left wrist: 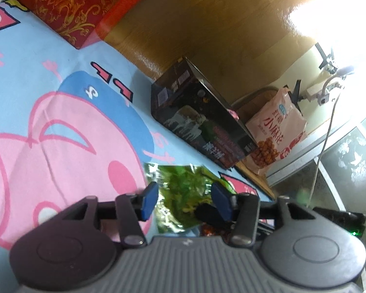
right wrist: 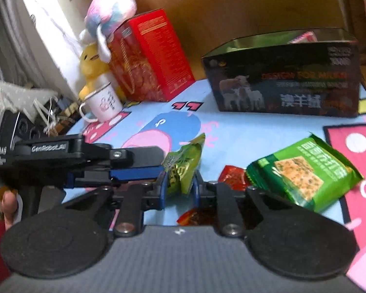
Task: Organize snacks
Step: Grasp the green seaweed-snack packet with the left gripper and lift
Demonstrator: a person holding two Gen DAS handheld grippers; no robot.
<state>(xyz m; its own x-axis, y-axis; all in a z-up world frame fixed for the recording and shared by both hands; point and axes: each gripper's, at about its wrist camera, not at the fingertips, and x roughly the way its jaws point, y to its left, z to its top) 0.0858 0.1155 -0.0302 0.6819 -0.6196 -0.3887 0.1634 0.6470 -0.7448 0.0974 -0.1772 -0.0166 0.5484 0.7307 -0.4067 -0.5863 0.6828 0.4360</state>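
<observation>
A small green snack packet (right wrist: 183,171) stands upright between the blue pads of my right gripper (right wrist: 179,185), which is shut on it just above the cartoon tablecloth (right wrist: 244,131). My left gripper (right wrist: 156,163) reaches in from the left at the packet's corner. In the left wrist view the same packet (left wrist: 183,188) lies between the left gripper's (left wrist: 185,202) pads, which stand apart from it, open. An open-topped dark box (right wrist: 280,80) stands at the back right. A green cracker pack (right wrist: 302,173) and small red wrappers (right wrist: 234,174) lie close by on the right.
A red box (right wrist: 153,56), plush toys (right wrist: 109,7) and a white mug (right wrist: 102,100) crowd the back left. A pink snack bag (left wrist: 275,131) sits past the dark box (left wrist: 200,119), off the cloth's edge. A wooden board (left wrist: 207,24) backs the table.
</observation>
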